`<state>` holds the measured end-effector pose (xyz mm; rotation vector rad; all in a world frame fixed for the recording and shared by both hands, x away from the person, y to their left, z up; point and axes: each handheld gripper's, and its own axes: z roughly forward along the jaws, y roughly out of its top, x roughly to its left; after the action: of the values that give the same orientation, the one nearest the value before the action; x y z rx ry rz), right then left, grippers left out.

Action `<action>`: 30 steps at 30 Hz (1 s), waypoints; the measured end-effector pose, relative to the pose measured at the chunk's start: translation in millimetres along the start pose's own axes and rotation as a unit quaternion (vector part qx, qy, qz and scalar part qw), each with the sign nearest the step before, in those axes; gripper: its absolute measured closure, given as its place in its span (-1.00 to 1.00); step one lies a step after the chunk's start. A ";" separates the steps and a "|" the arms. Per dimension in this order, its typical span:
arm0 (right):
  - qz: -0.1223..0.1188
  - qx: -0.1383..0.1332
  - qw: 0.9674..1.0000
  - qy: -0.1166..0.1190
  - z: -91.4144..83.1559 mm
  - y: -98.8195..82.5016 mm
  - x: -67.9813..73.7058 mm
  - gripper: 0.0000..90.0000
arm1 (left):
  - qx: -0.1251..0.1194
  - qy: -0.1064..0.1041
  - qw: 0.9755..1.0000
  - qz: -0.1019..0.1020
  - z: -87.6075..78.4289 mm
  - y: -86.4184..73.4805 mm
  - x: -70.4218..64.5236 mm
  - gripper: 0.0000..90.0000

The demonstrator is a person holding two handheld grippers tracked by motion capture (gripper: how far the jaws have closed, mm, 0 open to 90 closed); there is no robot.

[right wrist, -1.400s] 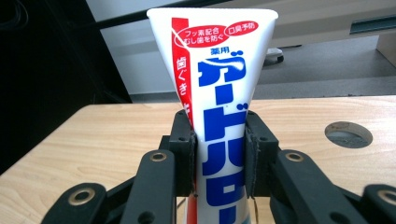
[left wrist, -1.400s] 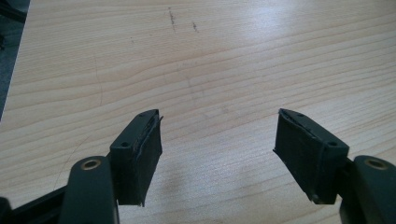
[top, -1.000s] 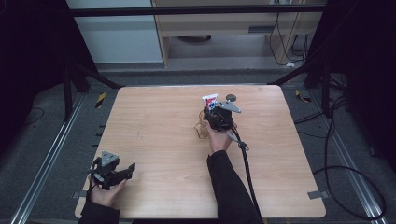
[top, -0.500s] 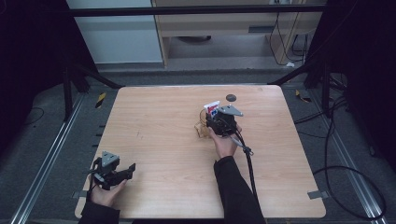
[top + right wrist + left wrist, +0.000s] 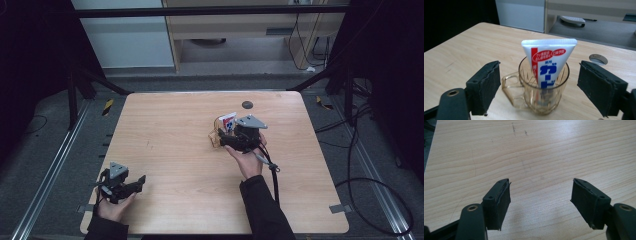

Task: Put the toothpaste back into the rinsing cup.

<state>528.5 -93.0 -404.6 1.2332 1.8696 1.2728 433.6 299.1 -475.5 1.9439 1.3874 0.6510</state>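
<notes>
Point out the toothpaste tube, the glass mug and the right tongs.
toothpaste tube [image 5: 547, 65]: right gripper view, printed front face.
glass mug [image 5: 534, 98]: right gripper view, front wall below the rim.
right tongs [image 5: 226, 141]: high view, between the tips, beside the mug.

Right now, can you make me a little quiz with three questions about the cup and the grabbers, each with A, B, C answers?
1. Where is the toothpaste tube?
A. flat on the table
B. standing in the glass mug
C. held by the left gripper

2. What colours are on the tube?
A. white, red and blue
B. green and yellow
C. all black

3. How is the right gripper?
A. shut on the mug
B. shut on the tube
C. open, with its fingers on either side of the mug

Answers:
1 B, the tube pokes up out of the mug.
2 A, white body, red stripe, blue letters.
3 C, gaps show between each finger and the mug.
</notes>
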 end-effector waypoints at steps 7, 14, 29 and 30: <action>0.008 0.018 1.000 0.019 -29.1 -16.6 -9.0 -0.67 | -0.001 -0.001 1.000 0.000 -0.6 0.2 -0.9 -0.33; 0.008 0.022 0.999 0.024 -59.7 -36.1 -21.4 -0.70 | -0.002 -0.001 1.000 -0.001 -0.6 0.0 -0.4 -0.33; 0.011 0.044 0.999 0.028 -103.0 -93.2 -54.7 -0.73 | -0.002 -0.011 1.000 0.003 -0.1 -0.5 -2.4 -0.32; 0.012 0.043 0.999 0.025 -106.1 -96.5 -57.7 -0.73 | -0.002 -0.011 1.000 0.004 0.2 -0.6 -2.3 -0.32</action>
<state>428.9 -200.5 -454.1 1.2827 1.9697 1.2589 432.6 297.0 -476.0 1.9480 1.3648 0.6328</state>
